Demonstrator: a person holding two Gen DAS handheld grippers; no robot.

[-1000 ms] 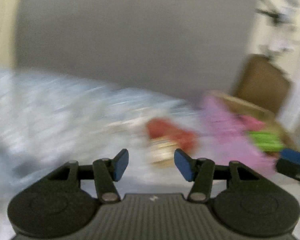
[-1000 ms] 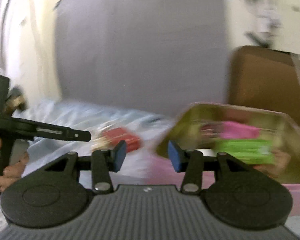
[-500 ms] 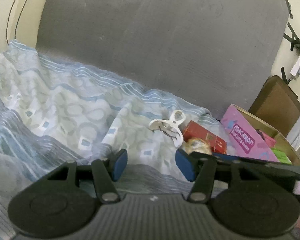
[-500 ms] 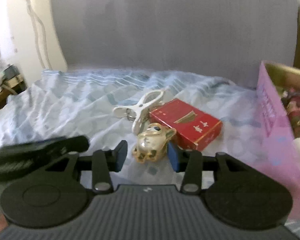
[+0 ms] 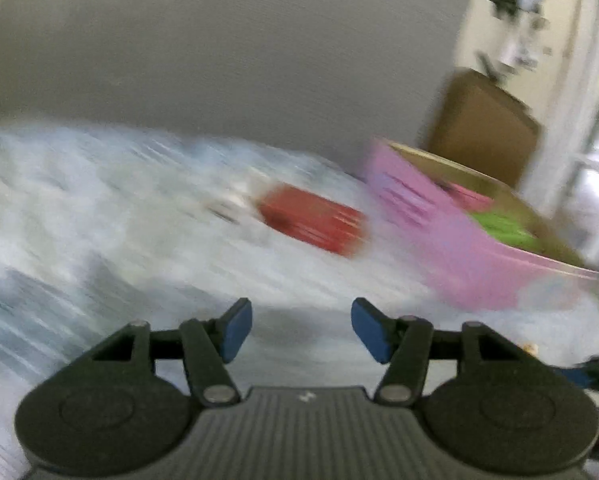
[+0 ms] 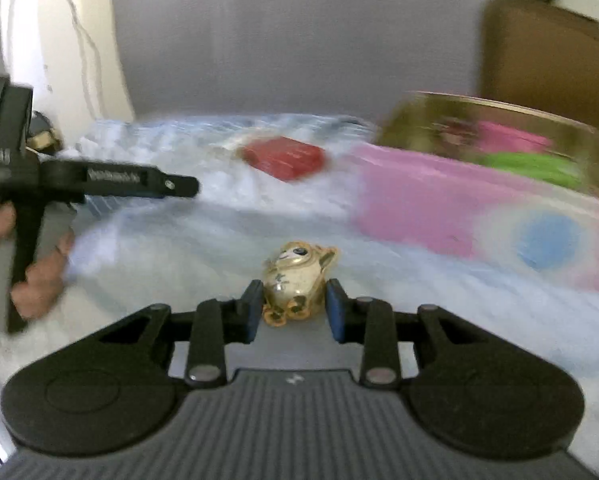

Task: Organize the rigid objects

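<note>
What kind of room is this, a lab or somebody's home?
Most likely a home bedroom: a patterned bedsheet against a grey headboard, with a toy figurine and a pink box of knick-knacks on it.

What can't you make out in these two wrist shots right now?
- Left wrist: motion blur smears the red box and the pale object left of it.
- Right wrist: blur hides the pink box's contents and printing.
- Right wrist: the right gripper covers the gold figurine's lower sides.

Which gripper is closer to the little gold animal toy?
Right. The right gripper is shut on the gold animal toy, pads on both sides. The left gripper is open and empty, off to the left.
</note>
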